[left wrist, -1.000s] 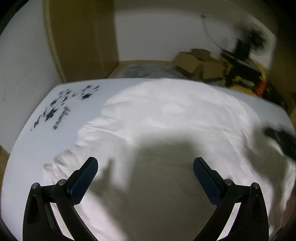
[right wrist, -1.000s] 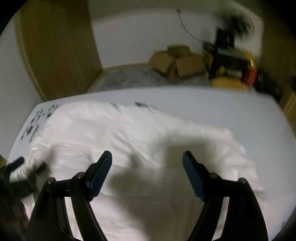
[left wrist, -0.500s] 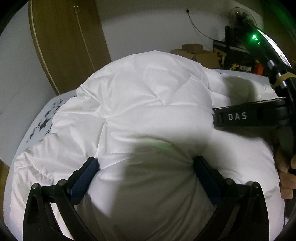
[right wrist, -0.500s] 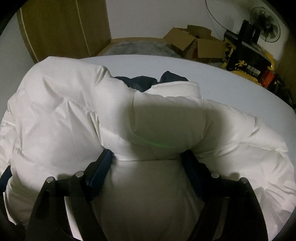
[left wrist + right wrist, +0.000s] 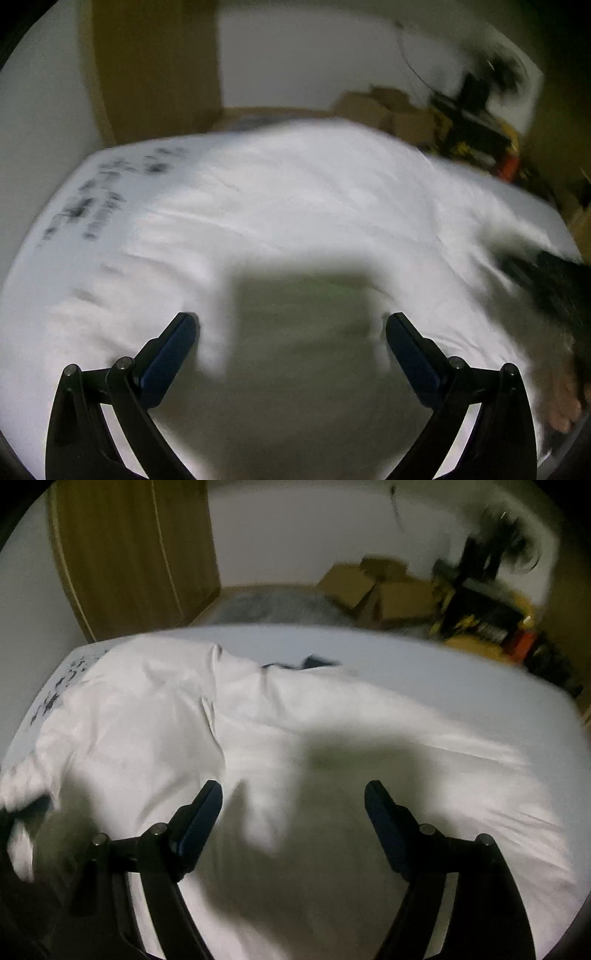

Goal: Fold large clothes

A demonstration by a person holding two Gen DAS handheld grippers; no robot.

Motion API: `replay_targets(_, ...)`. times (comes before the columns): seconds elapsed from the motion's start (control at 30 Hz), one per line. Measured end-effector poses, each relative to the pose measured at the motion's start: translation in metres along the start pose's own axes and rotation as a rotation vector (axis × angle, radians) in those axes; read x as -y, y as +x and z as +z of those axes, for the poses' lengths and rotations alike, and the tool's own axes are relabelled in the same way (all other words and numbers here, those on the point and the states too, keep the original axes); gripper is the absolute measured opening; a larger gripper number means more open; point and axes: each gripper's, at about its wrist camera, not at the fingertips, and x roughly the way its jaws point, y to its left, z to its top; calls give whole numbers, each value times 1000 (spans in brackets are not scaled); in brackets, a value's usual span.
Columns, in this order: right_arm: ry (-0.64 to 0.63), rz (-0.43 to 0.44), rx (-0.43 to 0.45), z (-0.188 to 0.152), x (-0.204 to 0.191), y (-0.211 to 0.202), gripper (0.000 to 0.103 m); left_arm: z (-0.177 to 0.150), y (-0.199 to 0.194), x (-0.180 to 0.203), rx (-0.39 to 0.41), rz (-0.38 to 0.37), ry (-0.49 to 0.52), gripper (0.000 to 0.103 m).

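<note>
White puffer jacket (image 5: 332, 738) lies spread over the bed (image 5: 461, 672), quilted shell up, a dark lining patch (image 5: 314, 662) showing at its far edge near what may be the collar; motion blur makes that uncertain. Left hand-held gripper (image 5: 291, 336) hangs over the near part of the jacket with its fingers wide apart and nothing pinched between them. Right hand-held gripper (image 5: 293, 805) is likewise spread, fabric below the gap but not clamped. Left-wrist view shows printed stars on the bed sheet (image 5: 96, 206) beyond the jacket's left side, and a bare hand (image 5: 561, 398) at the right border. Progress, judged: early. The garment looks laid out and roughly flattened, but no clean fold line is visible. Sleeves, side folds and final halving all appear left to do.
</note>
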Motion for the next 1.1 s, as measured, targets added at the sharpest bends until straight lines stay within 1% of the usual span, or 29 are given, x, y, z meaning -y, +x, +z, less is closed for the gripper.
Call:
replay_targets(0.03,-19,-31,28,-11,10,-20,79,7,-4,-16,30,45,-5,103)
replay_targets(0.1,-28,-87,62,-25,34,-39,79,18,-4,-46,47,108,-35,103)
replay_targets(0.13,-15,-133,74,-31,53,-42,80,23,1,-60,50,115,-60,103)
replay_targets(0.17,8,-157,66,-34,67,-39,80,24,7,-68,41,111,-73,103)
replay_targets(0.2,40,-164,34,-39,82,-30,80,23,18,-75,17,110,-80,103)
replay_targets(0.23,83,-128,-14,-47,97,-16,80,17,32,-78,-15,114,-71,103)
replay_targets(0.27,97,-105,-15,-52,103,-10,81,9,46,-78,-46,109,-60,103)
replay_targets(0.3,91,-105,9,-57,103,-8,82,0,51,-79,-50,89,-61,103)
replay_targets(0.37,51,-151,41,-65,91,-1,85,-8,53,-82,-15,74,-79,103)
replay_targets(0.43,30,-187,34,-66,82,6,85,-9,56,-81,-19,67,-89,103)
replay_targets(0.47,33,-179,22,-65,82,9,86,-8,60,-81,-31,53,-103,103)
replay_targets(0.53,77,-115,-11,-63,92,14,86,-8,61,-92,-59,15,-139,103)
replay_targets(0.57,94,-95,-20,-64,97,14,86,-9,60,-90,-59,18,-135,103)
replay_targets(0.6,98,-92,-24,-64,98,14,86,-4,68,-96,-61,19,-132,103)
replay_targets(0.67,84,-114,-25,-62,96,13,86,-1,67,-103,-76,13,-138,103)
replay_targets(0.7,81,-119,-29,-60,96,13,86,-2,62,-105,-98,7,-162,103)
replay_targets(0.73,76,-123,-47,-57,95,11,87,-2,53,-110,-114,-7,-194,103)
replay_targets(0.77,85,-128,-63,-54,96,6,86,-3,41,-120,-124,-47,-244,103)
replay_targets(0.8,122,-122,-66,-52,99,-2,86,-6,26,-134,-126,-116,-301,103)
replay_targets(0.83,186,-69,-32,-53,103,-20,86,-10,11,-147,-134,-177,-344,103)
replay_targets(0.87,252,18,15,-54,105,-42,87,-16,-1,-159,-146,-228,-372,103)
replay_targets(0.93,303,190,55,-56,97,-69,87,-34,-25,-186,-183,-347,-420,103)
replay_targets(0.97,309,259,60,-57,89,-78,87,-43,-33,-192,-200,-380,-435,103)
replay_targets(1.0,306,305,62,-58,80,-86,87,-55,-39,-204,-220,-421,-461,103)
replay_targets(1.03,284,334,66,-60,62,-95,85,-69,-44,-217,-232,-461,-493,103)
replay_targets(1.1,226,369,80,-62,29,-105,78,-90,-55,-230,-236,-516,-539,103)
